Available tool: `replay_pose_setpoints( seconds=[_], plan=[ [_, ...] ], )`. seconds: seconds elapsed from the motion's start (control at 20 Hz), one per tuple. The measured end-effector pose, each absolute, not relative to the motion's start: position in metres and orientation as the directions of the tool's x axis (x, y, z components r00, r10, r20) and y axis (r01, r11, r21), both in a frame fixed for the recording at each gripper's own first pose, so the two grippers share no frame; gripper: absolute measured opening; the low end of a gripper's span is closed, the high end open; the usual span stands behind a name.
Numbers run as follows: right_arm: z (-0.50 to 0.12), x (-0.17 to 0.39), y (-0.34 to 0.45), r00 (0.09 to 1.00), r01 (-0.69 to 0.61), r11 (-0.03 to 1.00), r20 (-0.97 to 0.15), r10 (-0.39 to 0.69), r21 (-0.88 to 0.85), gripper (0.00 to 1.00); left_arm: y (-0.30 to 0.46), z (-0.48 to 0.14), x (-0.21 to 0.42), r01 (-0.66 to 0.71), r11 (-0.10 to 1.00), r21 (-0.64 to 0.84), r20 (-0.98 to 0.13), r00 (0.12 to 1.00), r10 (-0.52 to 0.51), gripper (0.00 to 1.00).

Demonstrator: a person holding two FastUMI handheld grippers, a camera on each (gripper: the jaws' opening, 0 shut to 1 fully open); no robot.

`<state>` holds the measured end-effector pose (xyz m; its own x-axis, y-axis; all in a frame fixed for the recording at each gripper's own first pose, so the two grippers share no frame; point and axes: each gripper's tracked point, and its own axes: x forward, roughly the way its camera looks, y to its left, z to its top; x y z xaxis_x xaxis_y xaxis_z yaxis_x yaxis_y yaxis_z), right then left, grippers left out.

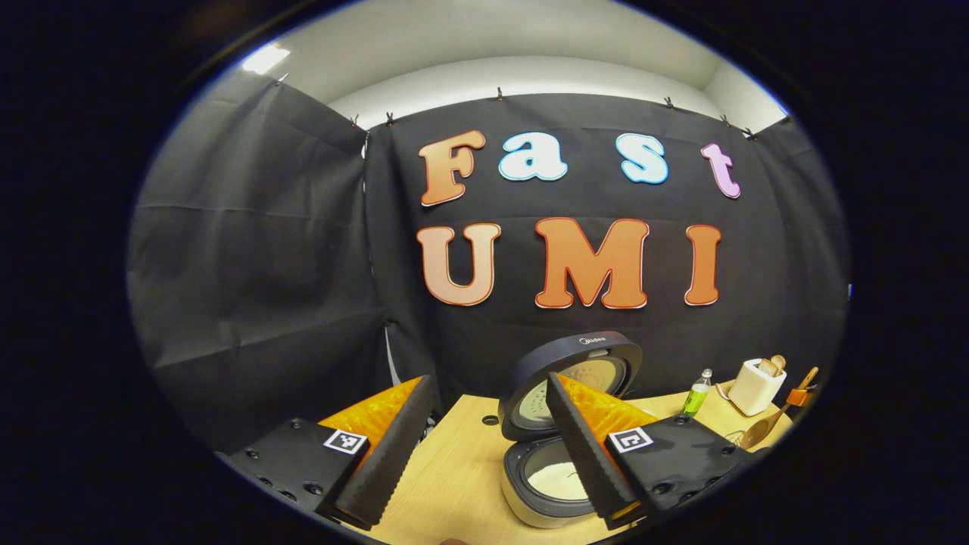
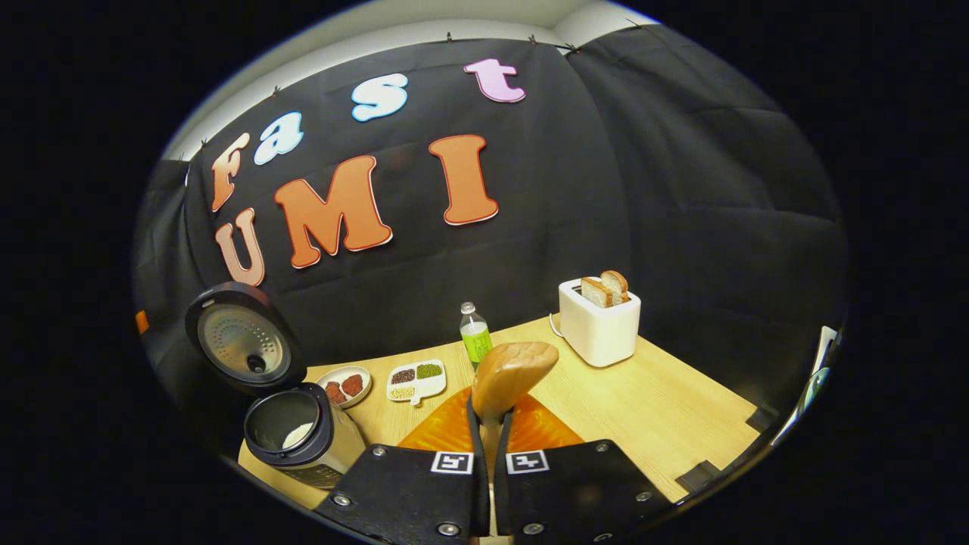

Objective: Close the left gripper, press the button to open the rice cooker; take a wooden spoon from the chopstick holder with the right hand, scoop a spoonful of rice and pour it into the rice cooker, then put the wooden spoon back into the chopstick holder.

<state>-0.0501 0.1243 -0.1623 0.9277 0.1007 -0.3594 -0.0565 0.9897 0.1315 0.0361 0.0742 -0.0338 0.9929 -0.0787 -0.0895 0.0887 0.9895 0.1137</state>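
Observation:
The rice cooker [image 1: 545,484] stands open on the wooden table, its lid [image 1: 571,375] tipped up and white rice in the pot. My left gripper [image 1: 489,378] hovers in front of it, open wide and holding nothing. In the right gripper view the cooker [image 2: 299,435] sits at the lower left with its lid [image 2: 242,341] raised. My right gripper [image 2: 490,412] is shut on the handle of the wooden spoon [image 2: 513,371], whose bowl points up and forward above the table. The left gripper view shows that spoon [image 1: 759,431] at the far right.
A white toaster [image 2: 599,322] with bread slices stands at the back right, a small green bottle [image 2: 475,333] to its left. A round dish [image 2: 344,384] and a divided dish [image 2: 416,381] of grains lie between cooker and bottle. Black cloth walls close the table's back and sides.

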Motion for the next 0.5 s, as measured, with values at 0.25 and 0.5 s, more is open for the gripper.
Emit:
replay_pose_setpoints(
  seconds=[0.25,0.5],
  plan=[
    [-0.170,-0.083,0.164,0.934,-0.083,0.995,-0.344,0.099,0.063,0.02,0.092,-0.038,0.045,0.143,0.984,0.108,-0.101,0.986,-0.132,0.97],
    [-0.216,-0.095,0.185,0.920,-0.101,0.992,-0.386,0.063,-0.078,0.02,0.116,-0.040,0.043,0.137,0.984,0.112,-0.107,0.986,-0.125,0.97]
  ],
)
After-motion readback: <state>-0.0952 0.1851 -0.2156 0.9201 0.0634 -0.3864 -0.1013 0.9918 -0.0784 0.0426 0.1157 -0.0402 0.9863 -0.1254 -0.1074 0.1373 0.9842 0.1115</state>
